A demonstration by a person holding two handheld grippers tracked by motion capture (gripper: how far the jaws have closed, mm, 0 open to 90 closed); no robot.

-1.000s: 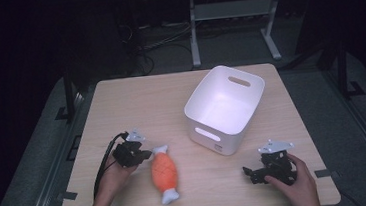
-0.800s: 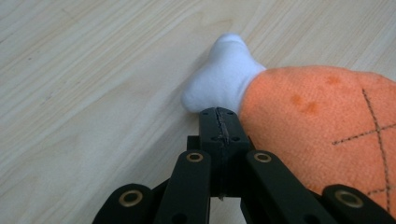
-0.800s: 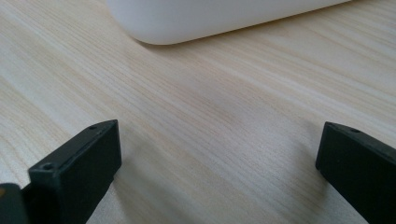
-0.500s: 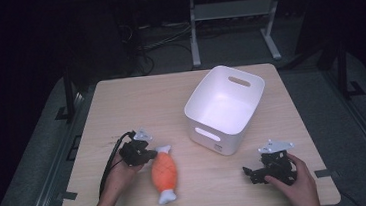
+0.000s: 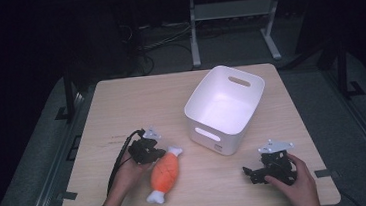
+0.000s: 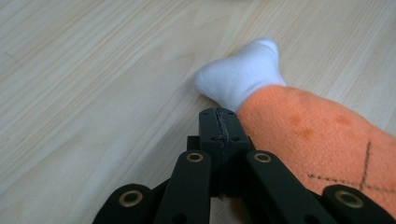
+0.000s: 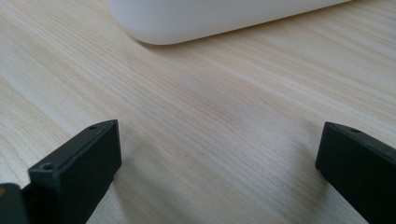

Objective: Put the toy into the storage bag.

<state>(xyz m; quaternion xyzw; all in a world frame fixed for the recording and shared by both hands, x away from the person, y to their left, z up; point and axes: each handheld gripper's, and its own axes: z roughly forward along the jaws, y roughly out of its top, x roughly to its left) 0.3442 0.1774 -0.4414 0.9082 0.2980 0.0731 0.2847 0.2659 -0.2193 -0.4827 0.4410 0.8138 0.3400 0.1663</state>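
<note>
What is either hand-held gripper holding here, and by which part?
Nothing. The left hand-held gripper is shut empty beside the orange plush toy, near its white end; the right hand-held gripper is open over bare table.

The plush toy [image 5: 166,172] is orange with white ends and thin dark stitched lines crossing its body. The bin [image 5: 225,108] at its 2 o'clock is plain white. The counter [image 5: 136,104] is pale wood grain. Both claws are black.

I see the table [image 5: 121,103] filling the middle of the high view. The bin [image 5: 225,108] stands on it right of centre. The plush toy [image 5: 165,173] lies on the tabletop lower left of the bin, with my left gripper [image 5: 145,150] at its upper left edge. My right gripper [image 5: 272,166] sits lower right, below the bin.
</note>
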